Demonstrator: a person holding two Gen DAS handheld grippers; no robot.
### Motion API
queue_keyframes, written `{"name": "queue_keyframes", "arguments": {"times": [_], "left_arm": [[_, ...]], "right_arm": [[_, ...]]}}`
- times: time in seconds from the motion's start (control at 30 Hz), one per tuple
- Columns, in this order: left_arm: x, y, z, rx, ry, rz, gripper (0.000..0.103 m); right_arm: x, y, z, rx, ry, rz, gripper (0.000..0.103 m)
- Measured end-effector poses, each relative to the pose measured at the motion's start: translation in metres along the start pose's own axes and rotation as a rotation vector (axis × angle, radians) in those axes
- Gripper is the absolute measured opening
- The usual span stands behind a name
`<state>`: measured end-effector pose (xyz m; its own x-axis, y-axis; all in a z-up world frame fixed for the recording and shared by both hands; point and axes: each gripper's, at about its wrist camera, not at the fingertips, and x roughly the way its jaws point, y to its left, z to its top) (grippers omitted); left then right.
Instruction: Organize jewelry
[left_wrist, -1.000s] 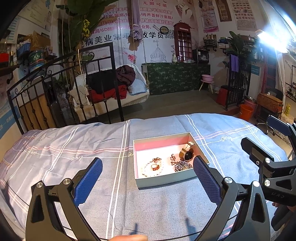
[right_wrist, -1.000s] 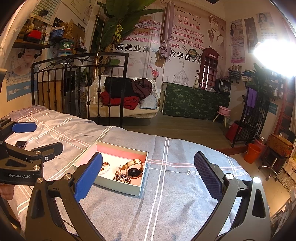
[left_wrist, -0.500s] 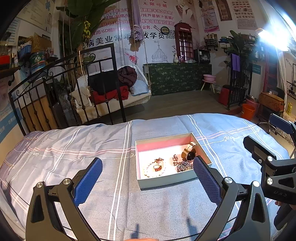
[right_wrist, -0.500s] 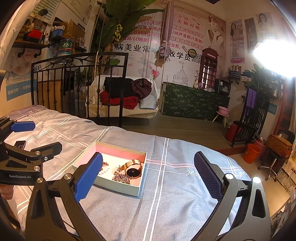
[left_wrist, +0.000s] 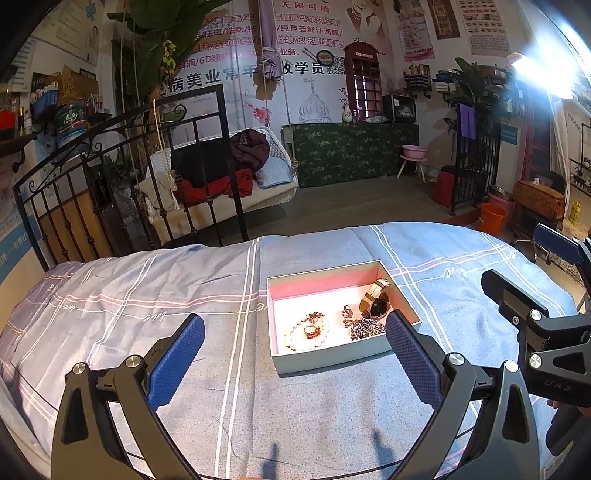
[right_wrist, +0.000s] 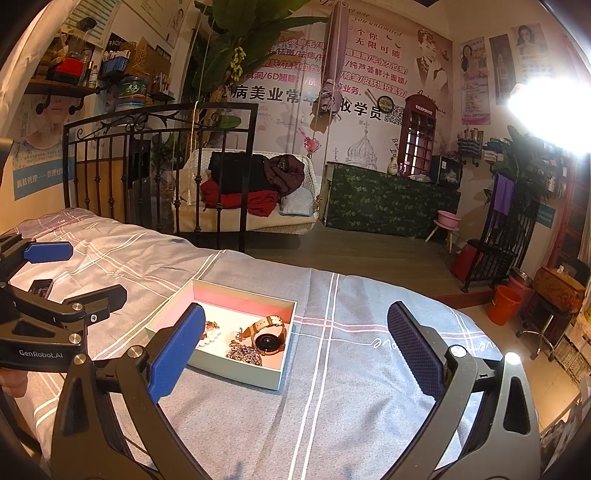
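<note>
Fingers first: my left gripper (left_wrist: 293, 354) hangs over the bed with its blue pads spread wide and nothing between them, and my right gripper (right_wrist: 295, 350) is just as released and empty above the same cover. Under both lies the bedspread (left_wrist: 332, 413), grey-blue with pale crossing stripes. From the left wrist, the shallow jewelry box (left_wrist: 332, 360) sits on it at about one o'clock, just past the fingertips, its pink lining showing; from the right wrist it sits at about eleven o'clock, partly behind my left-side pad. Inside the box I see a white bead bracelet (left_wrist: 295, 341) toward its near left, with an amber ring (left_wrist: 311, 331) lying within its loop. To the right of that is a heap of dark speckled beads (left_wrist: 364, 328), and behind it a watch (left_wrist: 377, 307) with a black face and a tan strap, resting near the right wall. A small ornament (left_wrist: 346, 311) lies between the bracelet and the watch; I cannot tell what it is. At three o'clock in the left view the right gripper's black frame shows. Farther off at eleven o'clock stands the black iron bed rail (left_wrist: 207, 122), and beyond it a white swing seat (left_wrist: 273, 188) piled with dark and red clothes.
</note>
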<state>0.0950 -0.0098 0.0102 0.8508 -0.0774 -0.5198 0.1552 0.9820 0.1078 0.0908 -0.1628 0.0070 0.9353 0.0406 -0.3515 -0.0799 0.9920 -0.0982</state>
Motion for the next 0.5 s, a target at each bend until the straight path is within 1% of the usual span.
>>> {"name": "queue_keyframes", "arguments": {"times": [0.13, 0.27, 0.33, 0.4, 0.5], "left_arm": [[-0.0035, 0.0009, -0.0016, -0.013, -0.021, -0.021, 0.097], [-0.0015, 0.0032, -0.0009, -0.024, -0.010, -0.011, 0.097], [0.0005, 0.0035, -0.0012, -0.026, 0.001, 0.010, 0.097], [-0.0002, 0.0031, -0.0001, -0.014, -0.008, 0.020, 0.097], [0.0003, 0.0031, 0.0004, -0.019, 0.001, 0.016, 0.097]], "right_arm": [[-0.0001, -0.0001, 0.0004, 0.000, 0.000, -0.001, 0.097], [0.0014, -0.0014, -0.0009, 0.007, 0.000, -0.005, 0.097], [0.0016, -0.0030, -0.0014, 0.009, 0.001, -0.007, 0.097], [0.0015, -0.0032, -0.0017, 0.010, 0.004, -0.008, 0.097], [0.0023, -0.0030, -0.0024, 0.006, 0.008, -0.007, 0.097]]}}
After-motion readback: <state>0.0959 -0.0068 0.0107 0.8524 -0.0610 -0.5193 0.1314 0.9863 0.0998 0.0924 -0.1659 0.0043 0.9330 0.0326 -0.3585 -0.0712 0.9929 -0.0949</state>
